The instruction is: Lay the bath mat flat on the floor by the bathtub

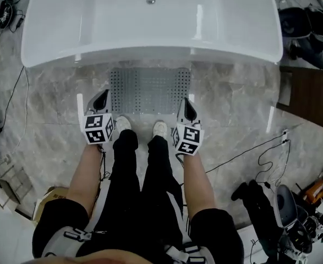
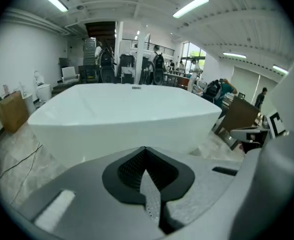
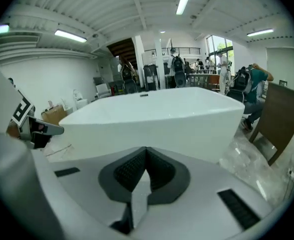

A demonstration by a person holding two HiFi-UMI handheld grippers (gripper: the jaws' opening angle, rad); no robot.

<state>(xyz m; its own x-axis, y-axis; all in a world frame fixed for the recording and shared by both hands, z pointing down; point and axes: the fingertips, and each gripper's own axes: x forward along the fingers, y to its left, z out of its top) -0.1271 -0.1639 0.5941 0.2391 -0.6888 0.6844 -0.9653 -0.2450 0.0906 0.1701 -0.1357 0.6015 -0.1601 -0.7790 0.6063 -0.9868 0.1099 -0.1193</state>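
A grey perforated bath mat [image 1: 150, 89] stretches between my two grippers, in front of the white bathtub [image 1: 150, 32]. My left gripper [image 1: 102, 98] is shut on the mat's near left corner. My right gripper [image 1: 187, 106] is shut on its near right corner. In the left gripper view a strip of mat [image 2: 151, 196] sits pinched in the shut left gripper [image 2: 145, 151], with the bathtub [image 2: 126, 114] straight ahead. The right gripper view shows the same: a mat edge [image 3: 139, 196] clamped in the right gripper [image 3: 147, 151], facing the bathtub [image 3: 157, 119].
The person's white shoes [image 1: 122, 124] stand on the marble floor just behind the mat. Cables [image 1: 260, 153] trail over the floor on the right and a thin cable [image 1: 12, 92] on the left. A brown wooden panel [image 1: 310, 95] and black gear [image 1: 282, 213] are to the right.
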